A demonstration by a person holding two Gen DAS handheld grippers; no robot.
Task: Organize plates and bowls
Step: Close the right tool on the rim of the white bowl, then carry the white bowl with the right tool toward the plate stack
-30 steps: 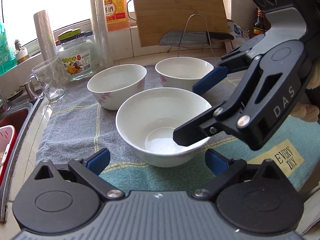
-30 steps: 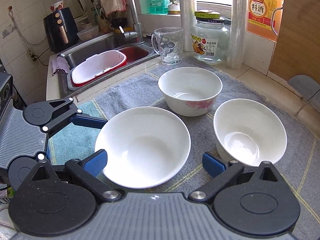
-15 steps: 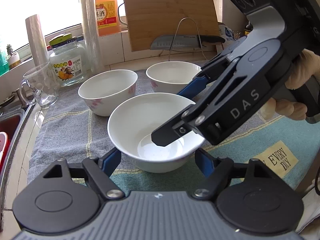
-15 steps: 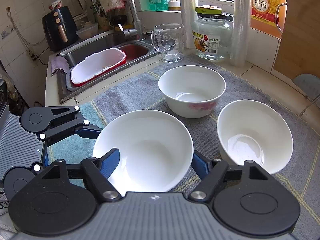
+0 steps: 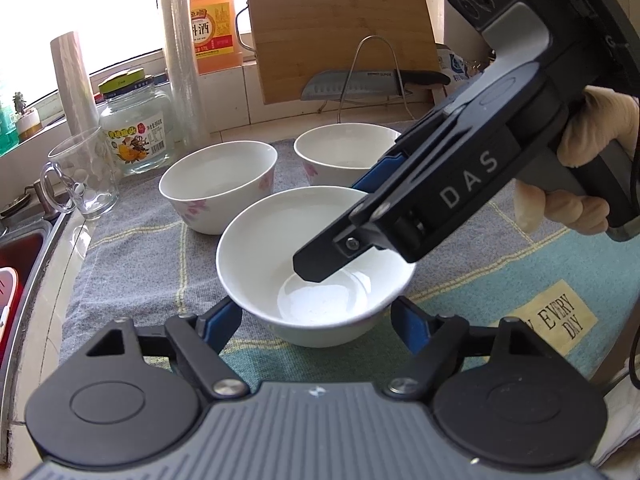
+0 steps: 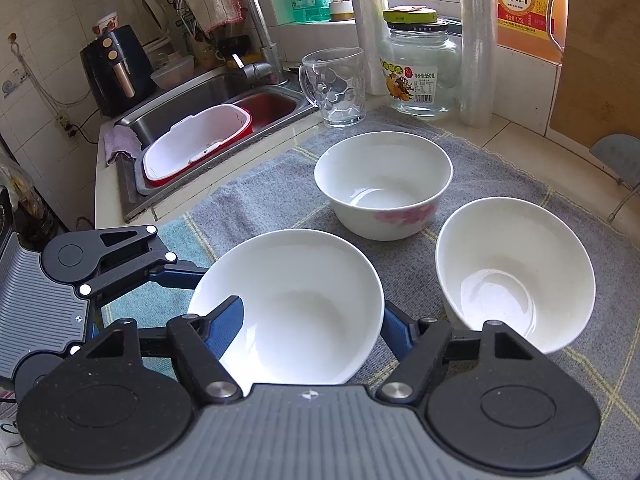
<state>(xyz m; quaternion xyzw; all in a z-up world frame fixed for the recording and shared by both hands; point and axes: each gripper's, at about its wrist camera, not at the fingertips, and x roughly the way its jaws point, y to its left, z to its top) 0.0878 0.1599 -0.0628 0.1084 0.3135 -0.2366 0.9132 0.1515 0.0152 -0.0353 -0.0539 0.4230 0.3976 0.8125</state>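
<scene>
On the grey and teal dish towel [image 5: 140,248] three white bowls form a triangle. In the left wrist view the near bowl [image 5: 256,256] has a pink-flowered bowl [image 5: 218,184] at its 11 o'clock and a second plain bowl [image 5: 344,152] at 1 o'clock, both apart from it. Past them, from 10 to 1 o'clock, stand a glass mug [image 5: 80,176], a labelled jar [image 5: 134,128], a roll of film [image 5: 178,52], an orange bottle [image 5: 212,28] and a wooden cutting board [image 5: 340,28], with a knife [image 5: 360,82] on a wire rack before it. The sink [image 6: 192,108], holding a red and white tub [image 6: 192,144], lies at 10 o'clock in the right wrist view. The right gripper [image 6: 312,326], held by a gloved hand [image 5: 592,152], comes in from 2 o'clock and covers the near bowl's far right rim and much of the plain bowl behind; its body also hides the bowl's near edge in its own view. The near bowl is wide, shallow, plain and glossy, upright on the towel. The left gripper [image 5: 316,316] has just been closing, and its blue pads press the bowl's lower wall at 9 and 3 o'clock. The right gripper's jaws have also just been closing, clamped across the same bowl.
</scene>
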